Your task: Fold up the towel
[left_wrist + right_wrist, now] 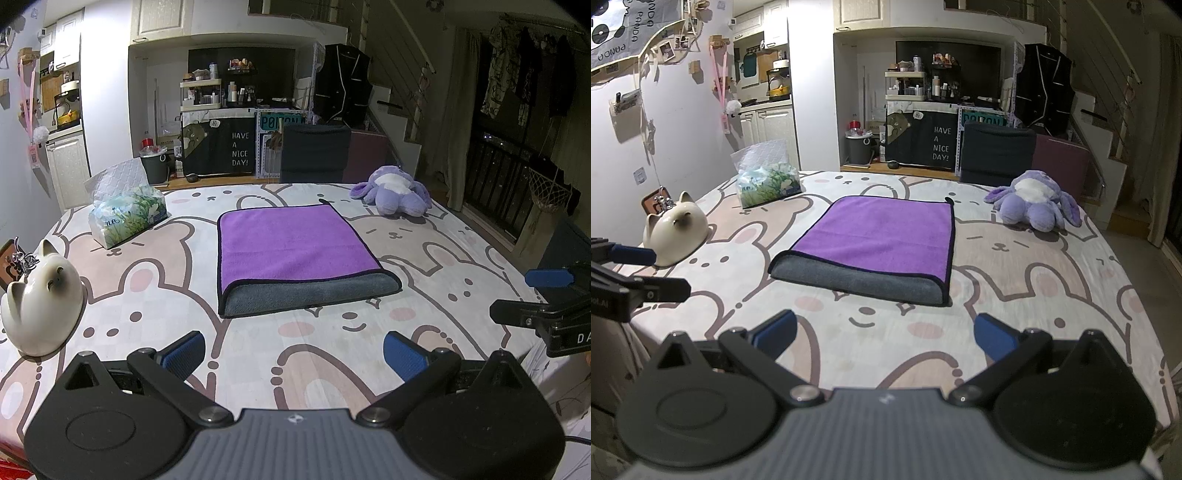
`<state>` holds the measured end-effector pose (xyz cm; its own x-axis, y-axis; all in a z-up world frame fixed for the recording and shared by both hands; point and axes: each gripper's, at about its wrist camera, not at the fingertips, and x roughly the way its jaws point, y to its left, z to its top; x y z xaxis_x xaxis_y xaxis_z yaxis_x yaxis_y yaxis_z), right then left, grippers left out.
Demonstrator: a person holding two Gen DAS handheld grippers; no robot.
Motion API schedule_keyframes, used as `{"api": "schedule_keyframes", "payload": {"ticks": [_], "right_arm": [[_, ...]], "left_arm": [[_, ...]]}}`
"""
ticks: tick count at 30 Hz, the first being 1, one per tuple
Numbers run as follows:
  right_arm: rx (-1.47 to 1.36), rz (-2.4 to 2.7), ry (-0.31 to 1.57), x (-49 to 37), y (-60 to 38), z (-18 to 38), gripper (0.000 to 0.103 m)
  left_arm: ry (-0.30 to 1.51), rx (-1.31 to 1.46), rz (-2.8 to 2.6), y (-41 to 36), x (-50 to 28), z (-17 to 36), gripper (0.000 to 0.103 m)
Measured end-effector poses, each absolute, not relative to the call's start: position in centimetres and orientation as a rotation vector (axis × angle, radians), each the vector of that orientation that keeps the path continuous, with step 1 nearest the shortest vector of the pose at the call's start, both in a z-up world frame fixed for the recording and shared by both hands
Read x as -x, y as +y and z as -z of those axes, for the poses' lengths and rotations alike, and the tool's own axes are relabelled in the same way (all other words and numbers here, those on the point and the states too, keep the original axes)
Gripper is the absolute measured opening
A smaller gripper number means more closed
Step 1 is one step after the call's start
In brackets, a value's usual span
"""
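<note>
A purple towel (291,245) with a grey underside lies folded flat in the middle of the table; its grey fold edge faces me. It also shows in the right wrist view (886,232). My left gripper (293,354) is open and empty, held back near the table's front edge, apart from the towel. My right gripper (884,338) is open and empty too, short of the towel's near edge. The right gripper's fingers (546,278) show at the right edge of the left wrist view, and the left gripper's fingers (631,254) at the left edge of the right wrist view.
A cartoon-print cloth covers the table (332,350). A white cat-shaped ceramic (40,295) sits at the near left, a tissue pack (125,214) at the far left, a purple plush toy (395,192) at the far right. A dark chair (314,153) stands behind the table.
</note>
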<state>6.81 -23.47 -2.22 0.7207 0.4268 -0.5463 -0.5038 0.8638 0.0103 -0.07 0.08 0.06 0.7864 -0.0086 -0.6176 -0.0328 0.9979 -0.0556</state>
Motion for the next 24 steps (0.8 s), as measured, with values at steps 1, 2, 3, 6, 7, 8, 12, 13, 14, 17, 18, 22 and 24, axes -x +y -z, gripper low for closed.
{"api": "schedule_keyframes", "payload": {"ticks": [1,2,3,6,7,8,12,13,14,17,18,22,24], "right_arm": [[0.143,-0.515,0.566,-6.79,-23.46,2.22,0.103],[0.142,-0.516,0.566,-6.81,-23.48,2.22,0.103],[0.142,-0.516,0.566,-6.8,-23.48,2.22,0.103],[0.142,-0.516,0.566,-6.8,-23.48,2.21,0.103],[0.142,-0.516,0.566,-6.8,-23.46,2.22,0.103],[0.142,-0.517,0.566,-6.8,-23.48,2.21,0.103],[0.142,-0.516,0.566,-6.78,-23.47,2.21,0.103],[0.142,-0.516,0.566,-6.79,-23.48,2.2,0.103],[0.142,-0.516,0.566,-6.8,-23.48,2.2,0.103],[0.141,-0.516,0.566,-6.8,-23.49,2.2,0.103],[0.141,-0.516,0.566,-6.79,-23.49,2.19,0.103],[0.142,-0.516,0.565,-6.79,-23.5,2.19,0.103],[0.141,-0.516,0.565,-6.8,-23.5,2.19,0.103]], "left_arm": [[0.666,0.063,-0.013,0.08,0.09,-0.07,0.101],[0.666,0.065,-0.014,0.09,0.07,-0.06,0.101],[0.666,0.064,-0.015,0.12,0.08,-0.07,0.101],[0.665,0.065,-0.013,0.1,0.1,-0.08,0.101],[0.665,0.065,-0.013,0.1,0.1,-0.08,0.101],[0.665,0.065,-0.013,0.09,0.07,-0.06,0.101],[0.665,0.064,-0.014,0.09,0.08,-0.07,0.101],[0.664,0.063,-0.015,0.11,0.11,-0.09,0.101],[0.665,0.066,-0.013,0.09,0.08,-0.06,0.101],[0.664,0.065,-0.014,0.09,0.08,-0.06,0.101],[0.665,0.065,-0.014,0.09,0.07,-0.07,0.101],[0.665,0.064,-0.014,-0.13,-0.15,-0.14,0.101],[0.665,0.064,-0.014,-0.15,-0.13,-0.14,0.101]]}}
